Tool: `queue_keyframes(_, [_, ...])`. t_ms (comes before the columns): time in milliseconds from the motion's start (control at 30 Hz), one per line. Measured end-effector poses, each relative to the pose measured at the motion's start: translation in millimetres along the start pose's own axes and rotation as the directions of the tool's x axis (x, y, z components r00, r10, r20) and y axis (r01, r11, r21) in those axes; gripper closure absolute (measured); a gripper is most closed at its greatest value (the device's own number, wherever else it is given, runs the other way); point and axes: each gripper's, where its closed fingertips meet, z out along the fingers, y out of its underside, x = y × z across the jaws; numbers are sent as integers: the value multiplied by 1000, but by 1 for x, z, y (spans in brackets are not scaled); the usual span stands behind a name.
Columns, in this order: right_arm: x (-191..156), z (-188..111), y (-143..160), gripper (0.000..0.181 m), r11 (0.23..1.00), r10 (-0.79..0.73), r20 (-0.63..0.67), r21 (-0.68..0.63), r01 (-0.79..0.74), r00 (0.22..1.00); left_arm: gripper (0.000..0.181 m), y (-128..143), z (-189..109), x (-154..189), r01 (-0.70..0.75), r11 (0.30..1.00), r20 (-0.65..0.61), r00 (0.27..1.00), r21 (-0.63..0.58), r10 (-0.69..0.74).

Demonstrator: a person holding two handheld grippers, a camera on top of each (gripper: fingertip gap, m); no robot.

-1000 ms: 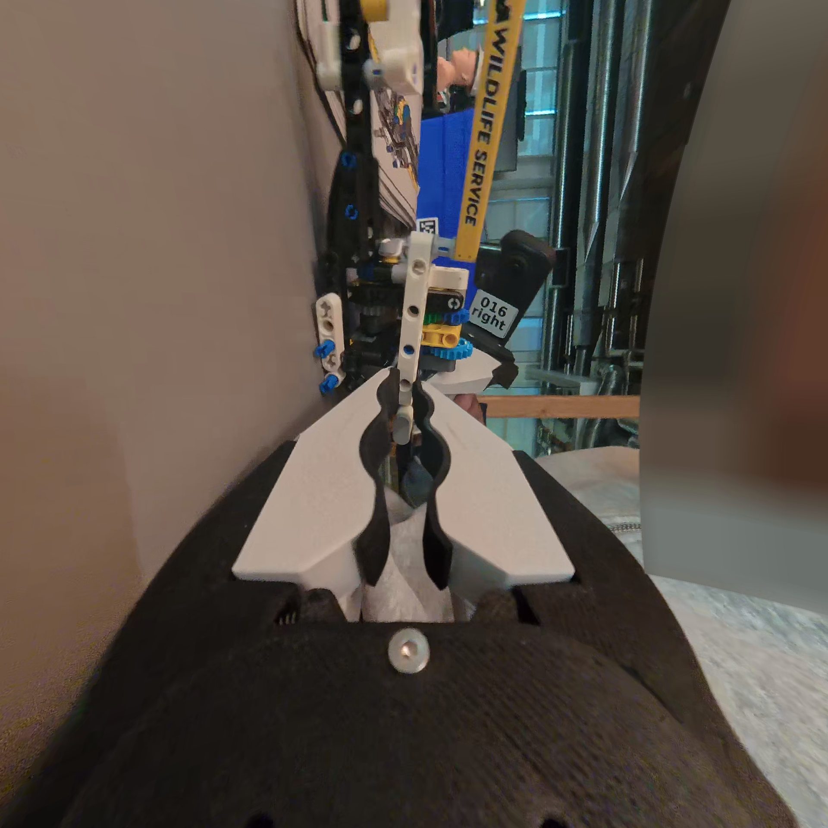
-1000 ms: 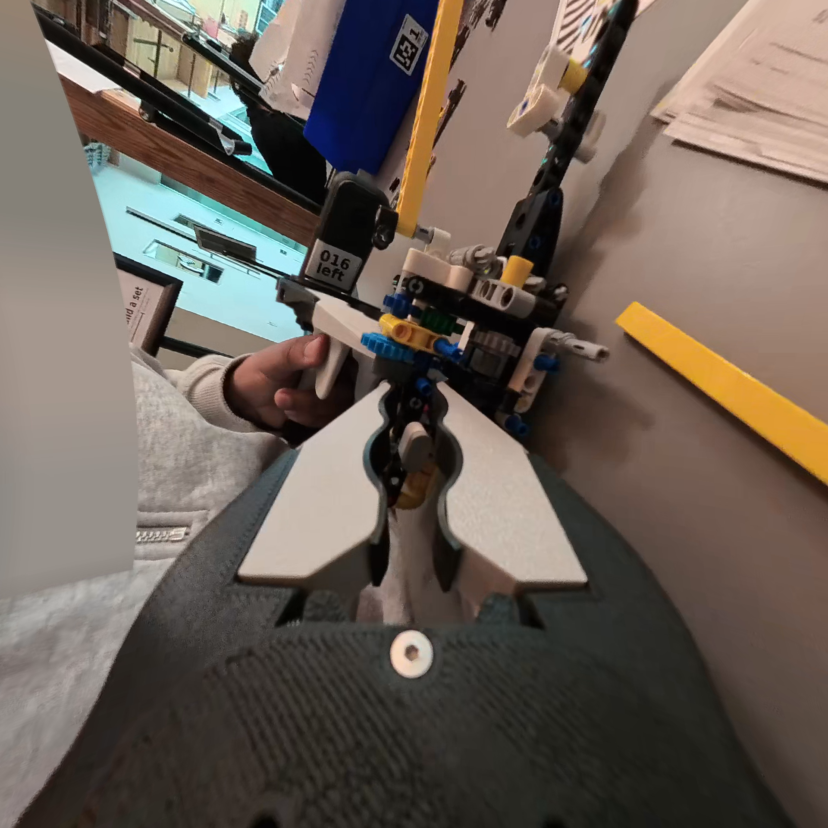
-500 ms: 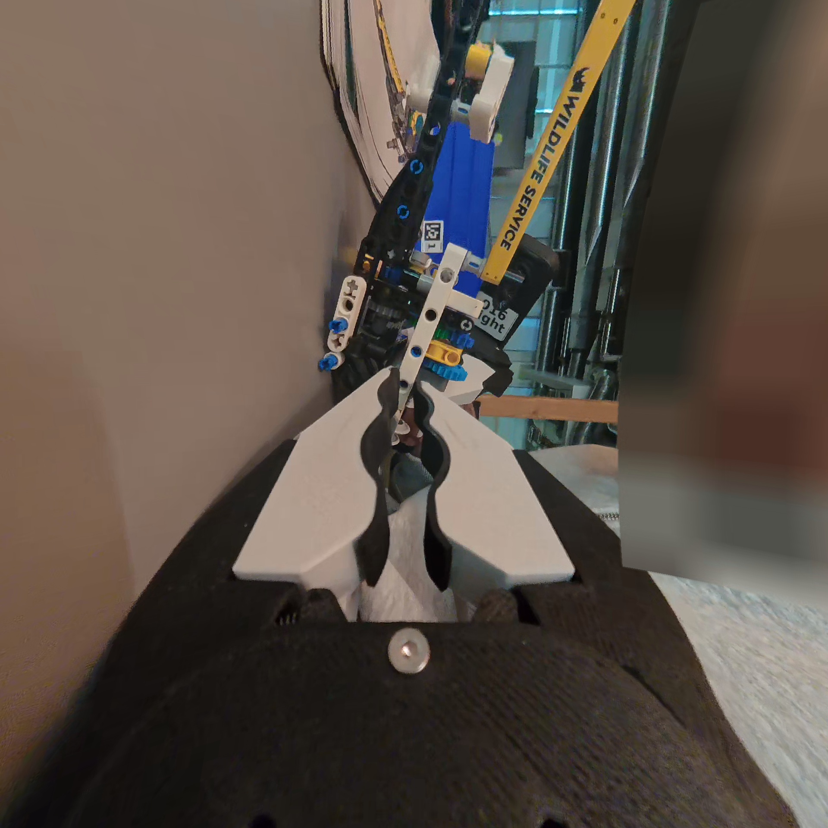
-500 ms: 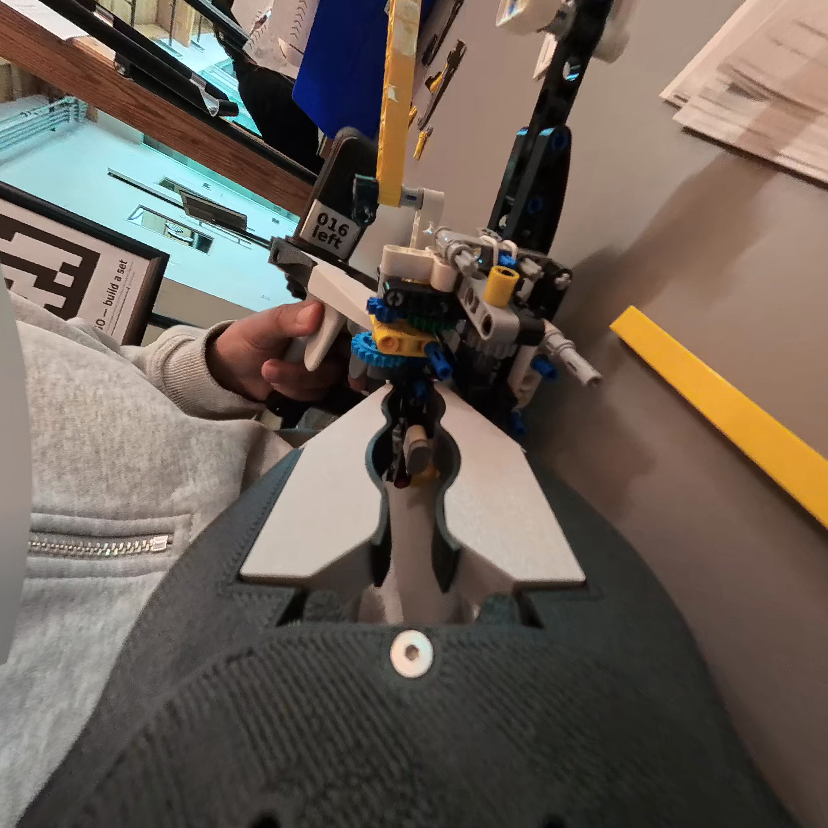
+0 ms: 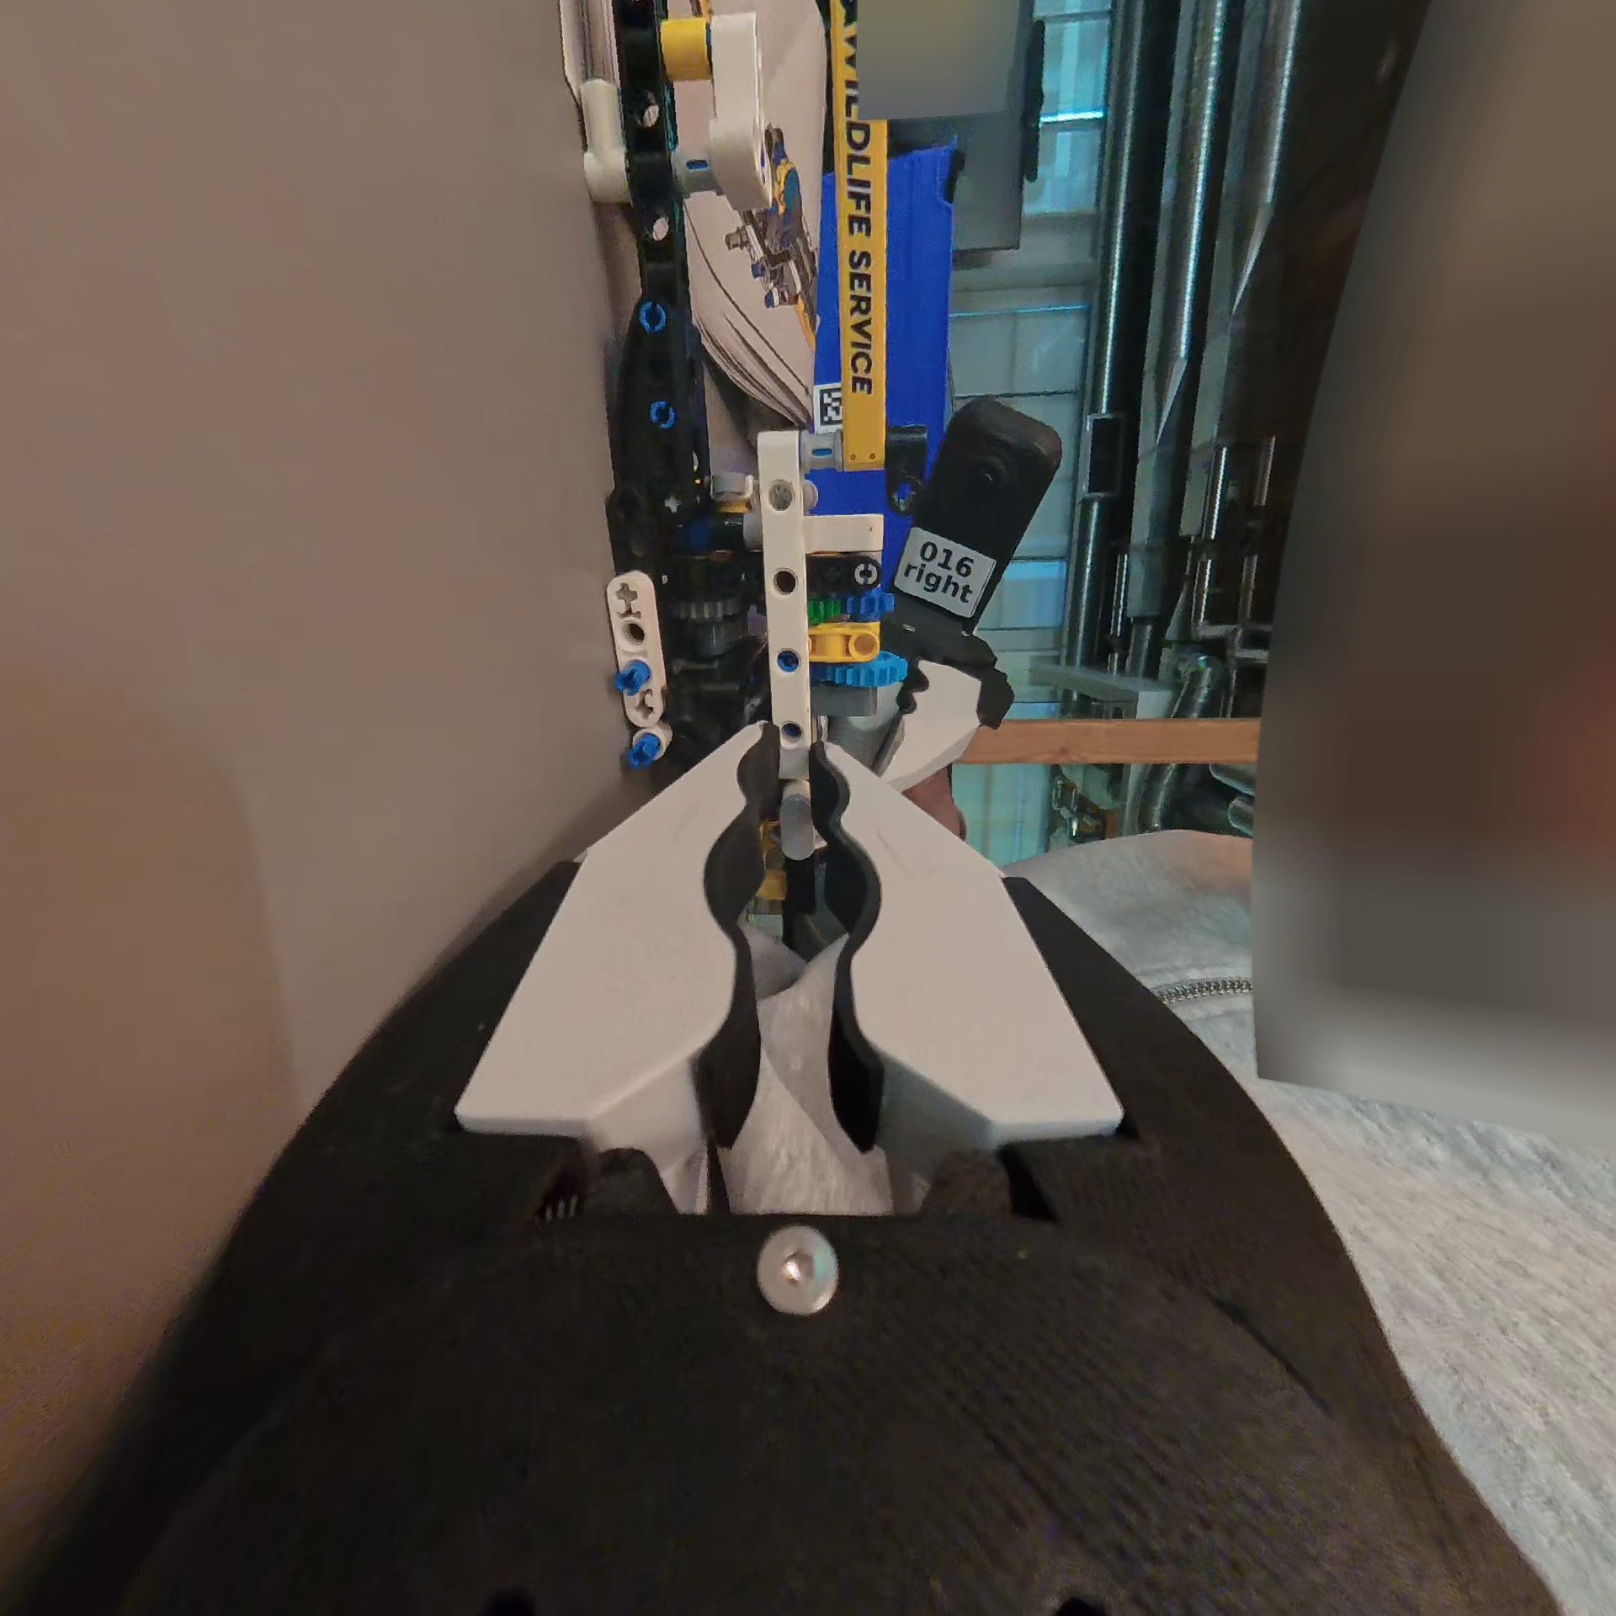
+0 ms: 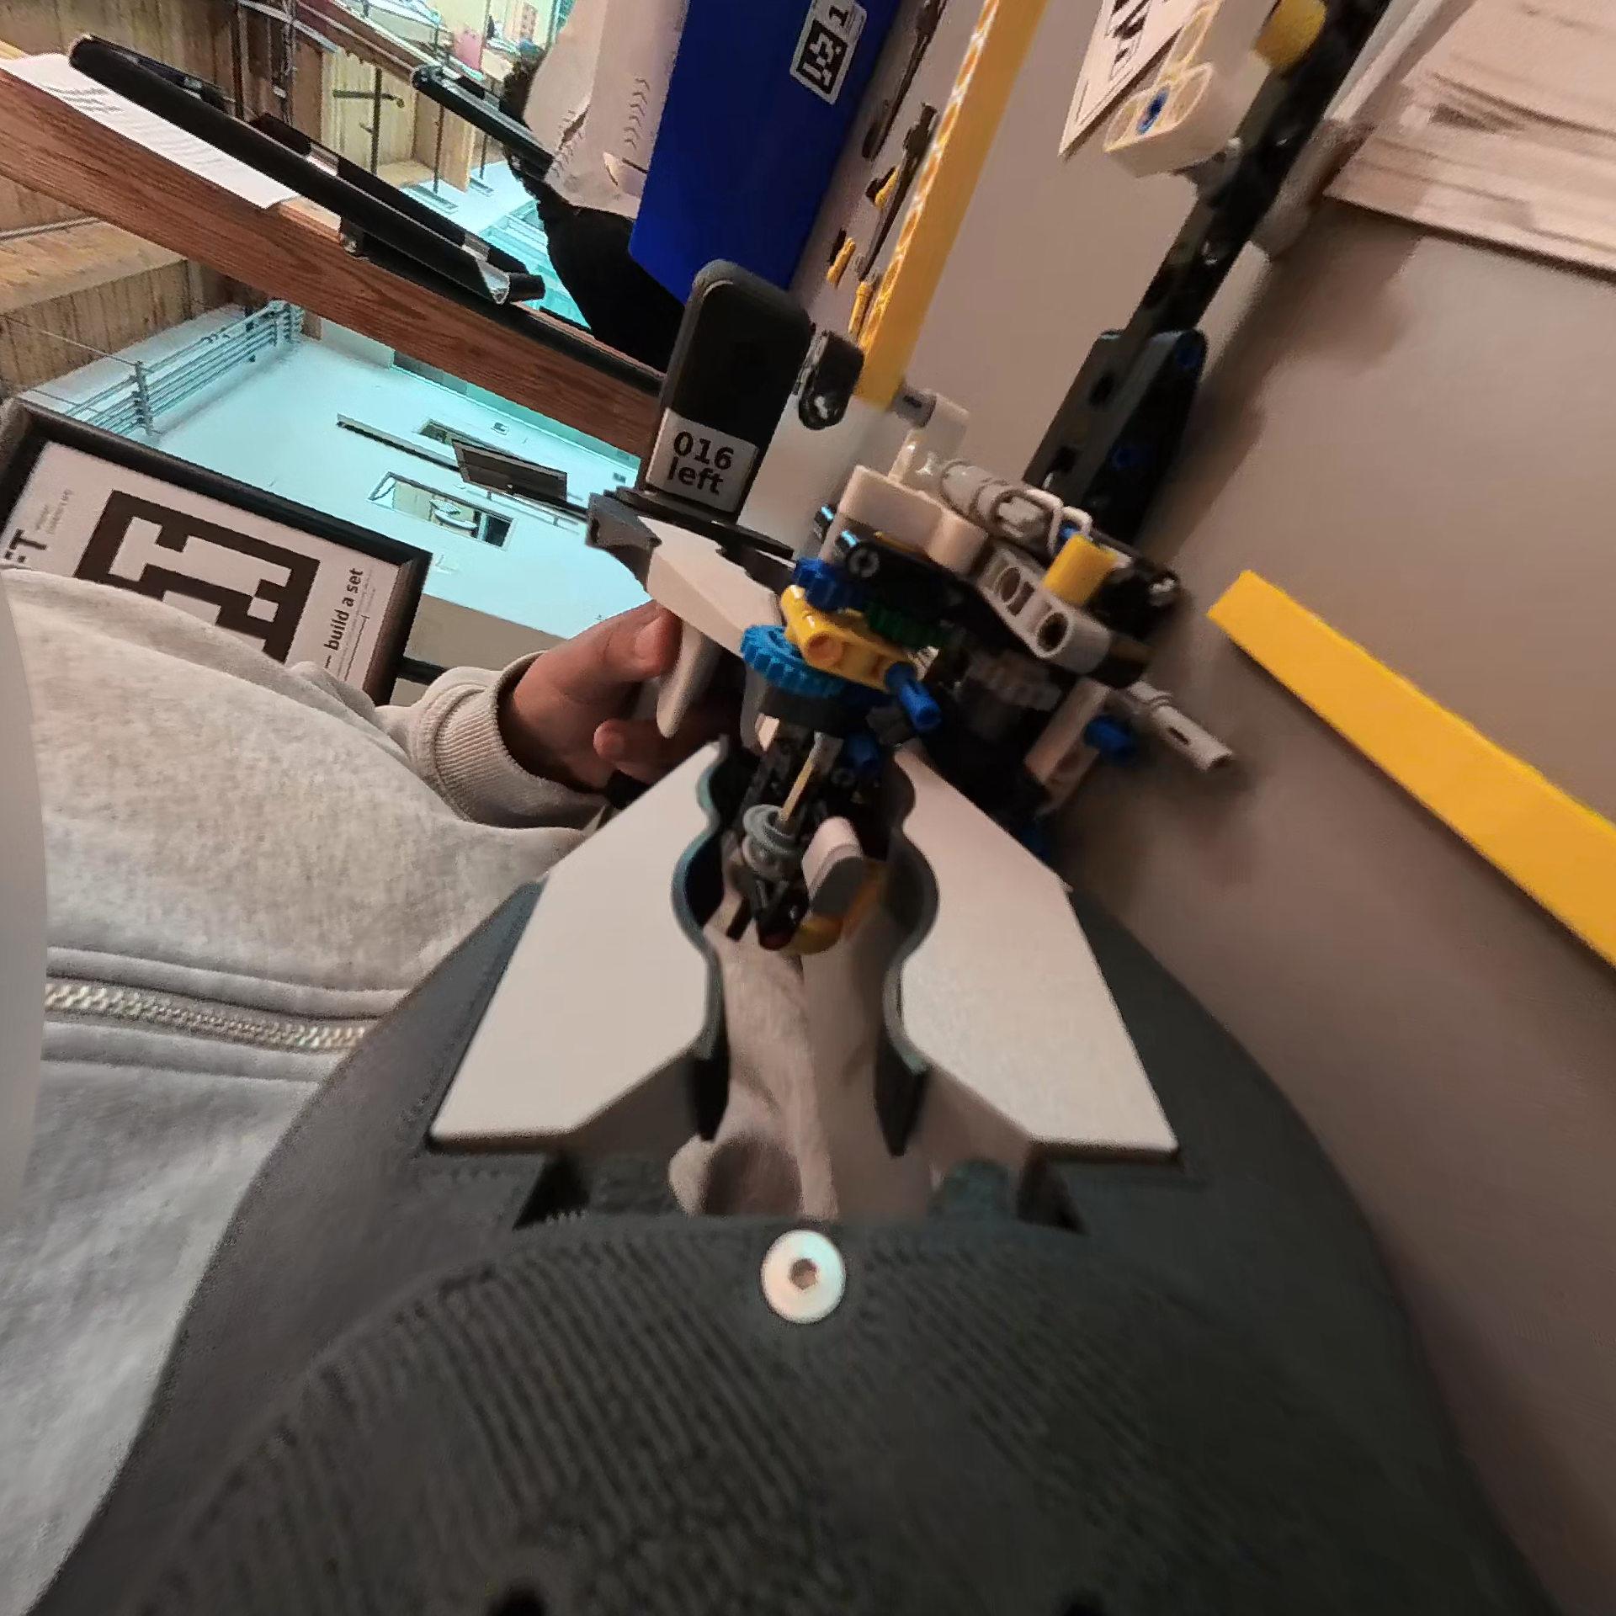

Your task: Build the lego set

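Observation:
The lego model [image 5: 743,603], a cluster of black, grey, blue and yellow parts with gears, is held between both grippers above the grey table [image 5: 262,437]. My left gripper [image 5: 791,756] is shut on the lower end of the model's white holed beam [image 5: 783,595]. A long black beam [image 5: 651,306] and a yellow beam [image 5: 861,262] with writing stick out of the model. In the right wrist view my right gripper [image 6: 809,769] is shut on the model's [image 6: 944,612] dark axle end. The left gripper also shows there [image 6: 700,595], held by a hand [image 6: 595,700].
A long yellow beam [image 6: 1443,761] lies on the grey table [image 6: 1312,962]. A blue box [image 6: 752,131], papers [image 6: 1487,131] and an instruction booklet [image 5: 752,262] lie farther off. A framed sign [image 6: 201,568] stands by a grey sleeve [image 6: 219,787]. The right gripper shows in the left view [image 5: 936,708]. Left and right tips are no more than a few centimetres apart.
The model tilted and came back upright in the left wrist view. The right gripper's view swung and drew closer to the model. Both grippers kept their hold.

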Motion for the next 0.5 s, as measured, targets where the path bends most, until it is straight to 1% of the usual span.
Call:
queue_keyframes(133, [4,-17,-5,152,999,-6,-25,39,7,1000,176,0,-1,0,8,1000,-3,1000,-1,-8])
queue_keyframes(267, [6,-27,-17,164,994,11,17,113,-13,1000,177,0,0,1,11,1000,-11,1000,-8,-11])
queue_keyframes(333, [7,-26,-18,177,995,10,18,102,-12,1000,177,0,1,2,15,1000,-16,1000,-8,-15])
queue_keyframes(400, [10,-22,-17,180,997,-12,-20,78,14,1000,177,0,3,2,17,1000,-18,1000,-10,-17])
queue_keyframes(500, [11,-22,-17,180,998,-30,-28,59,31,999,177,0,4,2,20,1000,-18,1000,-9,-20])
